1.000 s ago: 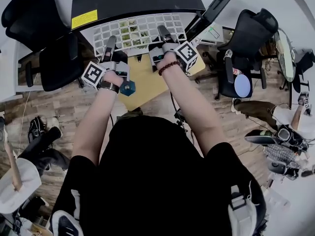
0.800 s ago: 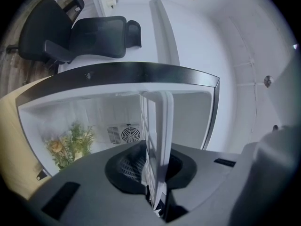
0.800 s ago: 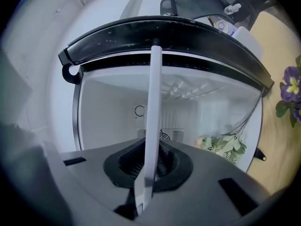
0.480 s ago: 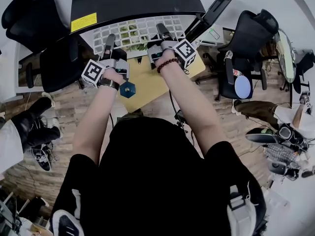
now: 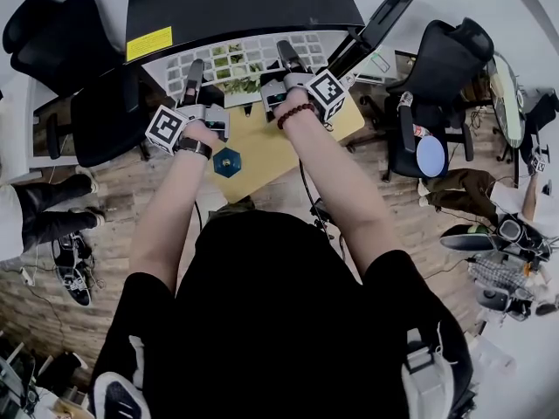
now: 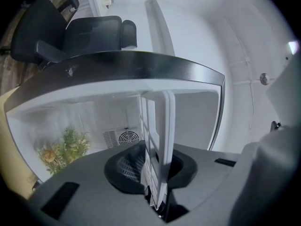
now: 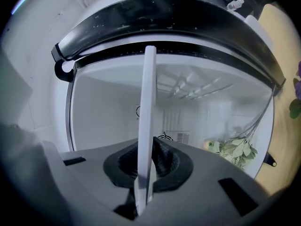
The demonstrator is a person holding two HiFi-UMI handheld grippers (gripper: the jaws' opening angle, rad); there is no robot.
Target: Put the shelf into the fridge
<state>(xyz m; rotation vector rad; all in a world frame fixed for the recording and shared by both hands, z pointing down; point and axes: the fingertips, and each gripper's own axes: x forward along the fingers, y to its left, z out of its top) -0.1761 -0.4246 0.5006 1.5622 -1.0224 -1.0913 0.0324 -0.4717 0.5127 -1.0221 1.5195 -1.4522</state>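
The white grid shelf (image 5: 249,57) lies level, partly inside the open mouth of the small black-topped fridge (image 5: 236,3). My left gripper (image 5: 194,78) is shut on the shelf's left front part, my right gripper (image 5: 288,61) on its right front part. In the left gripper view the shelf (image 6: 157,135) stands edge-on between the jaws of the left gripper (image 6: 157,199), pointing into the white interior. The right gripper view shows the same shelf (image 7: 146,121) clamped in the right gripper (image 7: 143,192). Green leaves (image 5: 234,66) lie inside the fridge under the shelf.
The fridge door (image 5: 377,17) hangs open at the right. The fridge stands on a yellow tabletop (image 5: 271,142) with a blue hexagonal object (image 5: 227,161) on it. Black office chairs stand left (image 5: 96,116) and right (image 5: 437,77). A fan vent (image 6: 121,138) sits on the fridge's back wall.
Both grippers have moved forward and the shelf has slid deeper into the fridge. A person at the left edge has walked away.
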